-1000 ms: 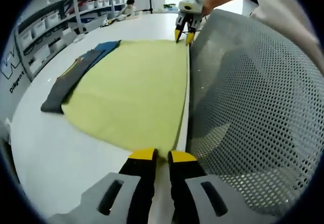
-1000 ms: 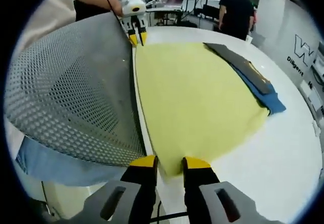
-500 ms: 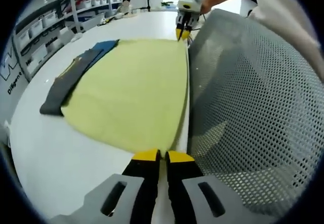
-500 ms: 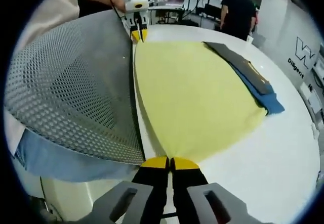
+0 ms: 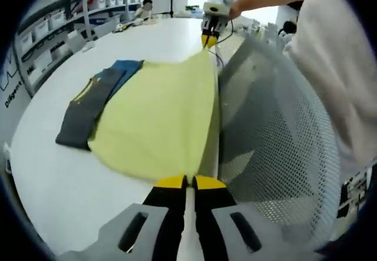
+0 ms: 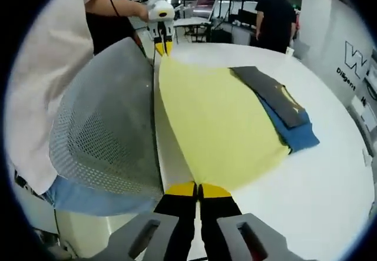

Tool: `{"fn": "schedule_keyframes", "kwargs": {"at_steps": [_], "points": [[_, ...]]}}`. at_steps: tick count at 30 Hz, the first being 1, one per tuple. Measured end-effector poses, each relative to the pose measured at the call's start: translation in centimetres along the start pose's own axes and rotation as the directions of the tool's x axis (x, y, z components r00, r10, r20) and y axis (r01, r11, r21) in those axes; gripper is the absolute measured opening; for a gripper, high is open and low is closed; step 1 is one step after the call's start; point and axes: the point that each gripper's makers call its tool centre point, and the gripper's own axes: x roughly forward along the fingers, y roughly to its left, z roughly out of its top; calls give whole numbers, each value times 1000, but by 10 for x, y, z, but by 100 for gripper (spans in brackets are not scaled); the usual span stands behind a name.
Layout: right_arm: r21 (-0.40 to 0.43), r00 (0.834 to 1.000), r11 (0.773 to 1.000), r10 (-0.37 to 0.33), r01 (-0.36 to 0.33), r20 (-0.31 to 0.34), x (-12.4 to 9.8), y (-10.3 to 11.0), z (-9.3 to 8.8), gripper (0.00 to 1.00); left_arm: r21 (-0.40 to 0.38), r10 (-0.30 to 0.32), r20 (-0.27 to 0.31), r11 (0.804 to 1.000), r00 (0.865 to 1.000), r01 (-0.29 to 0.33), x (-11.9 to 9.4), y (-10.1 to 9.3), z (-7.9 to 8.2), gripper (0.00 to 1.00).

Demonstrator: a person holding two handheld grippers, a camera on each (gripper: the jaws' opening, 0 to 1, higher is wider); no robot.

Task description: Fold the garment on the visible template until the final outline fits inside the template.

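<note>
Now both hand-held grippers, left (image 5: 185, 182) and right (image 6: 198, 189), clamped on yellow garment (image 5: 156, 119) near-edge corners.

Yellow garment (image 5: 159, 119): near corner goes out of sight between left gripper (image 5: 187, 182) tips; underside not visible. Grey mesh chair back (image 5: 277, 155) hides the table edge behind it. Folded dark grey garment (image 6: 272, 95) covers most of blue garment (image 6: 297, 134). Shelf bins (image 5: 56, 22): contents too blurred to tell.
</note>
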Motion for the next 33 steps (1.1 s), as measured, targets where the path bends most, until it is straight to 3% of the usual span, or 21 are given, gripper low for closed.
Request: {"fn": "schedule_keyframes", "kwargs": {"at_steps": [6,12,21,26,33], "points": [[12,999,999,-33,32,33,-18,-35,21,0,-33,9,51,999,999,-8,-21,28,25,3],[36,992,996,-85,82,91,-34,-84,49,0,-65,24,92,998,995,-18,-40,59,49,3],[55,980,990,-133,127,145,-46,-150,77,0,-122,87,138,990,987,-70,-62,131,87,3],[74,980,989,-141,131,142,-38,-183,77,0,-169,120,140,981,983,-95,-59,175,97,3],[121,978,981,-169,154,122,-23,-229,73,0,-203,131,113,973,985,-106,-39,218,102,3]]}}
